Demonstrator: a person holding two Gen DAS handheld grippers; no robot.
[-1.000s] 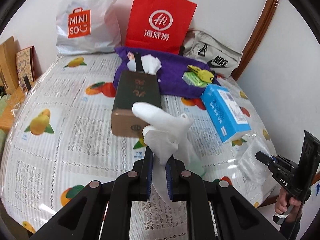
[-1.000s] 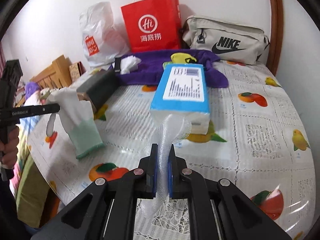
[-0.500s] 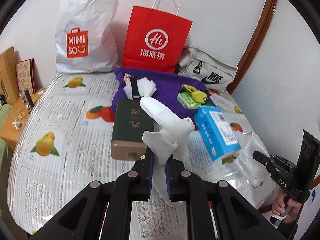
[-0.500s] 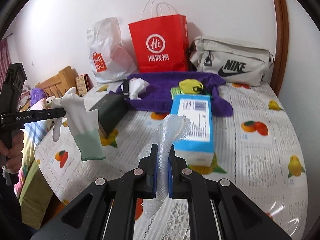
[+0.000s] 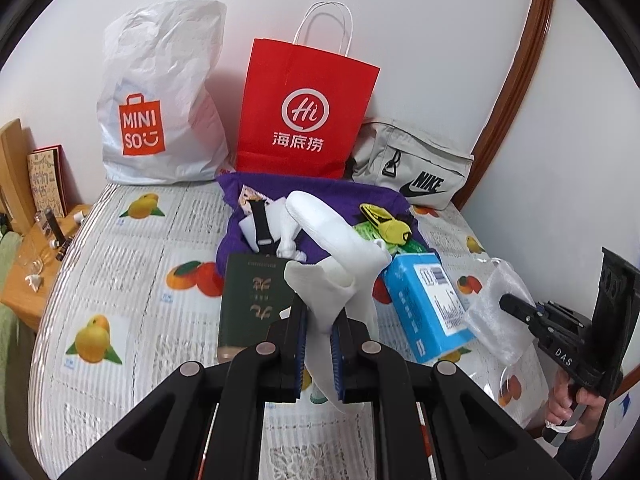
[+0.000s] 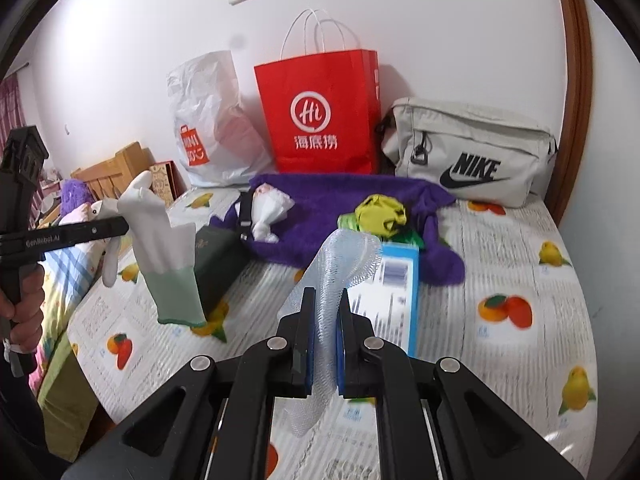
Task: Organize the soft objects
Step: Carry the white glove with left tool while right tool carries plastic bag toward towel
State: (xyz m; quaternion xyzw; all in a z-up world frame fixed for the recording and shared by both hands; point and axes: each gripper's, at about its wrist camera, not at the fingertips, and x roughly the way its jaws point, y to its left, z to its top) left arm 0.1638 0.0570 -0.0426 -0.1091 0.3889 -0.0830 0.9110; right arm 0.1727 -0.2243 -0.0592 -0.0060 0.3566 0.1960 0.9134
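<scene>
White glove (image 5: 340, 252), mint-green cuff

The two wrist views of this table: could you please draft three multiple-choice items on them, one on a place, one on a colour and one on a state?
1. Where does the yellow-green bundle lie?
A. on the purple cloth
B. inside the red bag
C. on the blue box

2. What colour is the glove's cuff?
A. orange
B. pale green
C. black

3. What is the right gripper doing?
A. standing open
B. clamping clear mesh
C. gripping the grey bag

Key: 1 A, the bundle rests on the purple cloth; 2 B, the glove ends in green; 3 B, the right gripper pinches the mesh.
</scene>
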